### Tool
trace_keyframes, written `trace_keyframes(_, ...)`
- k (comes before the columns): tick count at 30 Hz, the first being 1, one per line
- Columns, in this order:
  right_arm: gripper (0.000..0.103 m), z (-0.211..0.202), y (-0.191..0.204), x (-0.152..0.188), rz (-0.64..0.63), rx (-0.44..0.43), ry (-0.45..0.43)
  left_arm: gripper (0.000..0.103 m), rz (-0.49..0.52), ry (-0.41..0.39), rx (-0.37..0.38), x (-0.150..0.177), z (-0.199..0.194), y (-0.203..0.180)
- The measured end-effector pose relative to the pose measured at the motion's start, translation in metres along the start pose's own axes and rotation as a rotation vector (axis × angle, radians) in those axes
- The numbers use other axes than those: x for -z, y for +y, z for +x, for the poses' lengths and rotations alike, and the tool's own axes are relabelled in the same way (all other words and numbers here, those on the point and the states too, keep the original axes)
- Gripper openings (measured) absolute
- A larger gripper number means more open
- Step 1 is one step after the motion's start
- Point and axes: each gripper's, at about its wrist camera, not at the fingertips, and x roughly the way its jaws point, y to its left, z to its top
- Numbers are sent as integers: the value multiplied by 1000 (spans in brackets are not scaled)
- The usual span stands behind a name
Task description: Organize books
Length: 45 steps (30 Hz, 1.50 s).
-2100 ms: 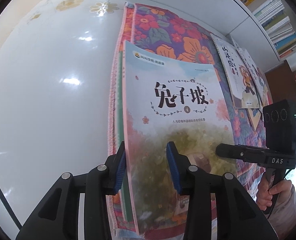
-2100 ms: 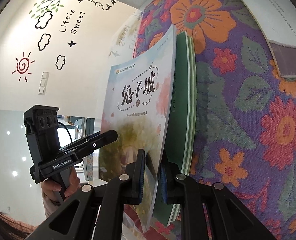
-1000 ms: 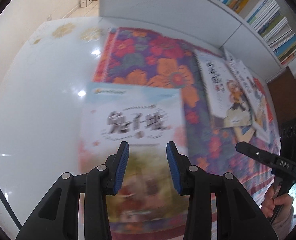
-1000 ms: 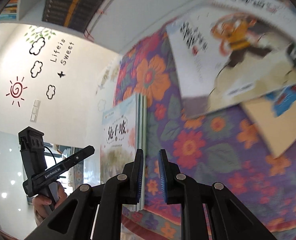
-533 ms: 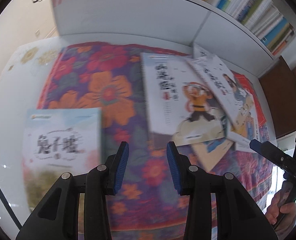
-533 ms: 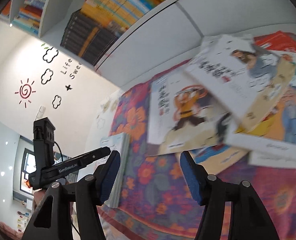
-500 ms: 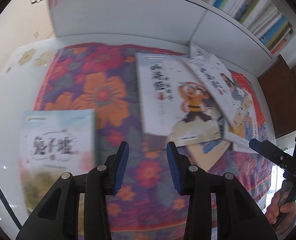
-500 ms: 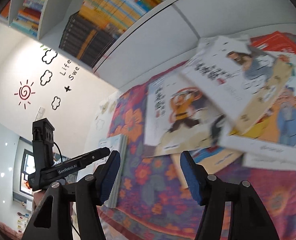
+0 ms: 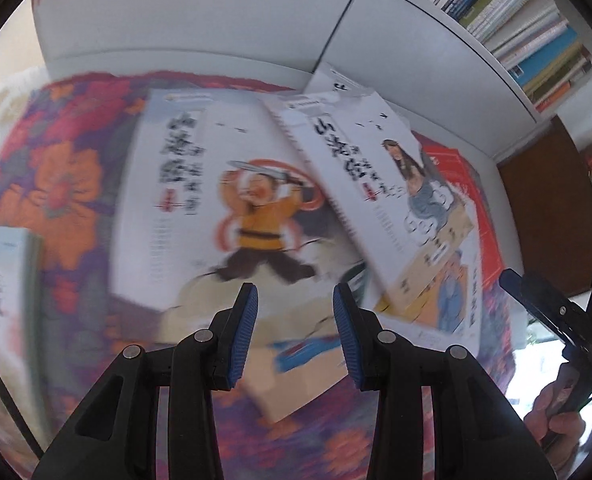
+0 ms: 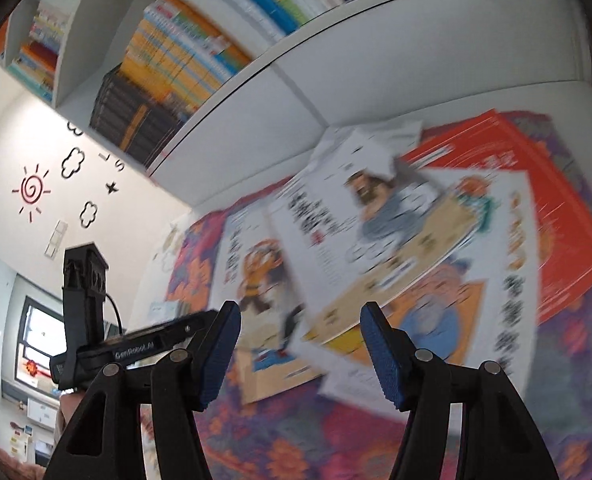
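Note:
Several books lie overlapping on the floral cloth [image 9: 52, 184]. A white book with a yellow-clad warrior [image 9: 232, 200] [image 10: 256, 276] lies leftmost. A white book with a bearded figure [image 9: 375, 168] [image 10: 375, 216] overlaps it, and a red book [image 9: 455, 164] [image 10: 535, 200] lies beyond. My left gripper [image 9: 294, 300] hovers open over the warrior book's lower edge, with nothing between its pads. My right gripper [image 10: 300, 312] stands wide open above the bearded-figure book, also empty. At the far left edge lies a pale stack of books [image 9: 0, 280] [image 10: 164, 310].
A white cabinet front [image 9: 216, 12] rises behind the cloth, with shelves full of books [image 9: 515, 20] above it. A brown panel [image 9: 547, 216] stands at the right. A hand [image 9: 555, 428] holds the right gripper's handle. A tan book [image 9: 296, 380] pokes out under the pile.
Both grippers let go of the pale book, now lying on the stack at the left, and swept right over the scattered books. The right jaws went from nearly shut to wide open.

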Motion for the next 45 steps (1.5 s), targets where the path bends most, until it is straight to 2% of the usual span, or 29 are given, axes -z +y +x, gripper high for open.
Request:
trace_keyframes(4, 60, 7, -28, -28, -26, 47, -13, 36, -55, -21, 9, -6, 26, -17)
trace_keyframes(9, 60, 40, -44, -53, -85, 123, 10, 37, -63, -55, -5, -10, 46, -32)
trace_keyframes(13, 60, 65, -52, -59, -77, 138, 38, 39, -35, -68, -33, -15, 49, -40)
trace_keyframes(17, 61, 79, -51, -57, -109, 233, 39, 39, -36, -66, -15, -19, 51, -41)
trace_keyframes(24, 61, 90, -44, -59, -185, 283, 56, 41, -48, -91, 2, -19, 55, -43)
trace_keyframes(29, 63, 90, -48, -60, -155, 257, 66, 41, -60, -65, 45, -20, 62, -46)
trace_keyframes(36, 63, 87, -50, -60, -134, 193, 85, 42, -67, -90, 54, -18, 62, -49)
trace_keyframes(45, 64, 83, -51, -54, -114, 125, 133, 42, -47, -75, 10, -19, 59, -48)
